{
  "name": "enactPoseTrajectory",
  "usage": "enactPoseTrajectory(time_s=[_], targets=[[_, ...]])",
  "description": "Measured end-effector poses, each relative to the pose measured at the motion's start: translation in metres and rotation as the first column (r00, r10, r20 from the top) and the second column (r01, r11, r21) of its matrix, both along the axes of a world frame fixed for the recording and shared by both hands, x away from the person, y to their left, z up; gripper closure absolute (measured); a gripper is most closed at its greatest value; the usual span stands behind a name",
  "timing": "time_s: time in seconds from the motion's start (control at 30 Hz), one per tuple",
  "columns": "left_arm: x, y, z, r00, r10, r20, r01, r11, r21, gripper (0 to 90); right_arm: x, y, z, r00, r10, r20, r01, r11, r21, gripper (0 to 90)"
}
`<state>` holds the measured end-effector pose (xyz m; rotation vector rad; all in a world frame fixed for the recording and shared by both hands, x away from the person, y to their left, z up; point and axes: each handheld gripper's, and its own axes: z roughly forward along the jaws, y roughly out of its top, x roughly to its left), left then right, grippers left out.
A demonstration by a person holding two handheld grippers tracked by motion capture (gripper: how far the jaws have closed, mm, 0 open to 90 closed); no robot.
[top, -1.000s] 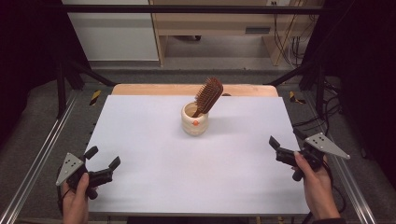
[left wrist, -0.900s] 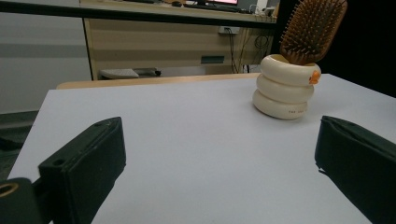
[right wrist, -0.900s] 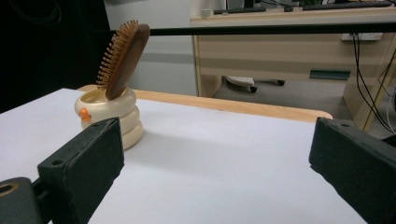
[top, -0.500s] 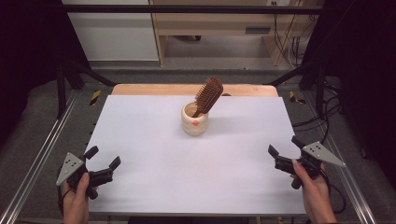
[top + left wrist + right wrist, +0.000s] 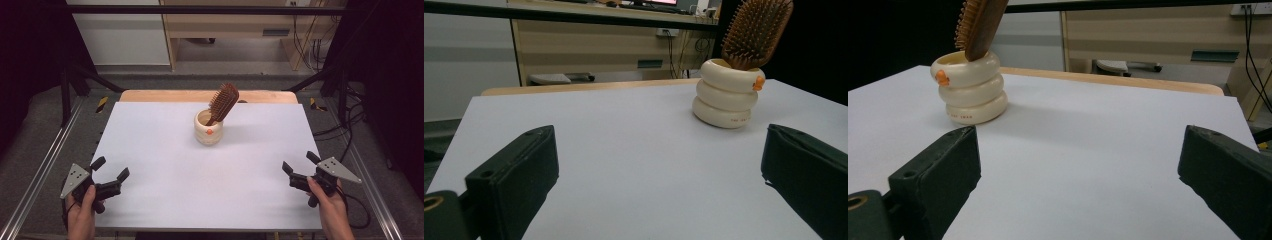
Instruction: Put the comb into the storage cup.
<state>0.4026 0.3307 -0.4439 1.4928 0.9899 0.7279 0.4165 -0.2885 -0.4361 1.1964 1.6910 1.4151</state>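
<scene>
**Brush parked in the cup, both tongs wide open**

The hairbrush (image 5: 223,102) stands handle-down in the cream cup (image 5: 208,129), which sits a bit past the middle of the white table (image 5: 200,195), toward the far edge. Its long axis runs mostly upright but tilted, with the bristle head sticking up out of the cup and leaning toward the far right in the high view.

The left gripper (image 5: 110,180) is at the near left corner and the right gripper (image 5: 297,168) at the near right, both well apart from the cup. Jaws on both are spread wide and holding nothing.

The left gripper view shows the bristle side of the brush head (image 5: 755,31), while the right gripper view shows mostly its smooth wooden back (image 5: 979,25) (bristles just peek out along one edge). Both close views also catch the cup's stacked-ring shape and a small orange knob (image 5: 758,82) near the rim.
</scene>
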Motion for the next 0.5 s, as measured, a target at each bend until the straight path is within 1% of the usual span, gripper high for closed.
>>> enactPoseTrajectory(time_s=[0.2,0.5], targets=[[0.000,0.000,0.000,1.0000,-0.002,-0.001,0.002,1.0000,-0.002,2.0,0.001,0.004,-0.007,0.9999,0.012,-0.004,-0.012,0.9998,-0.013,4.0],[0.000,-0.001,0.000,1.0000,-0.007,-0.002,0.007,1.0000,-0.001,2.0,0.002,0.015,-0.015,0.9986,0.047,-0.025,-0.048,0.9986,-0.022,4.1]])
